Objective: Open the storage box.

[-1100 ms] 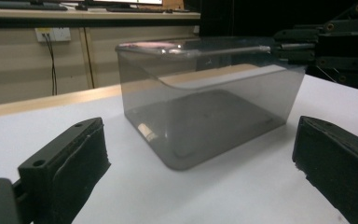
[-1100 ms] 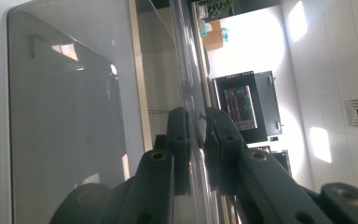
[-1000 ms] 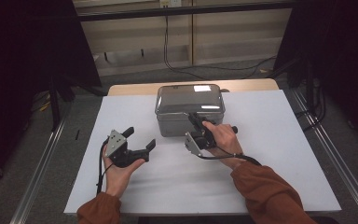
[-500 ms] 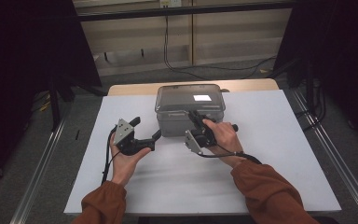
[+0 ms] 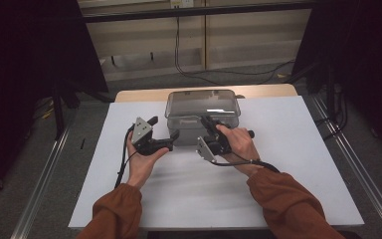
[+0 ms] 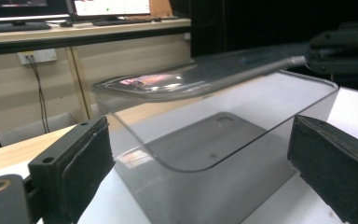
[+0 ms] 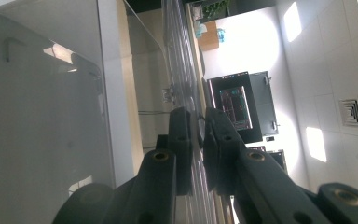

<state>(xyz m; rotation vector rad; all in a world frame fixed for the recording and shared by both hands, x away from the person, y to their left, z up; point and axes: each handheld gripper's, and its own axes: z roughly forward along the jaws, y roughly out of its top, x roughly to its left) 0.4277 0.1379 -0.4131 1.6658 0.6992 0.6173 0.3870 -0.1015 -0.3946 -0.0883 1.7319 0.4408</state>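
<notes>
A clear plastic box [image 5: 179, 113] with a clear lid [image 5: 202, 100] stands at the far middle of the white table [image 5: 288, 164]. My right gripper [image 5: 207, 122] is shut on the lid's front edge; in the right gripper view its jaws [image 7: 198, 140] pinch the thin lid rim beside the box wall [image 7: 42, 93]. My left gripper [image 5: 164, 127] stands open at the box's front left corner. In the left gripper view its pads [image 6: 84, 154] flank the box [image 6: 205, 135], apart from it. There the lid [image 6: 182, 81] sits tilted, raised off the box's rim at the right gripper [image 6: 340, 46].
The white sheet covers a wooden tabletop [image 5: 144, 94] whose far edge shows behind the box. Metal rails [image 5: 45, 184] run along both sides of the table. Cables [image 5: 179, 55] lie on the floor beyond. A wall and monitors [image 6: 107, 9] stand behind.
My left gripper has moved forward and right, up to the box's front left corner, and stays open. The right gripper has stayed shut on the lid's front edge.
</notes>
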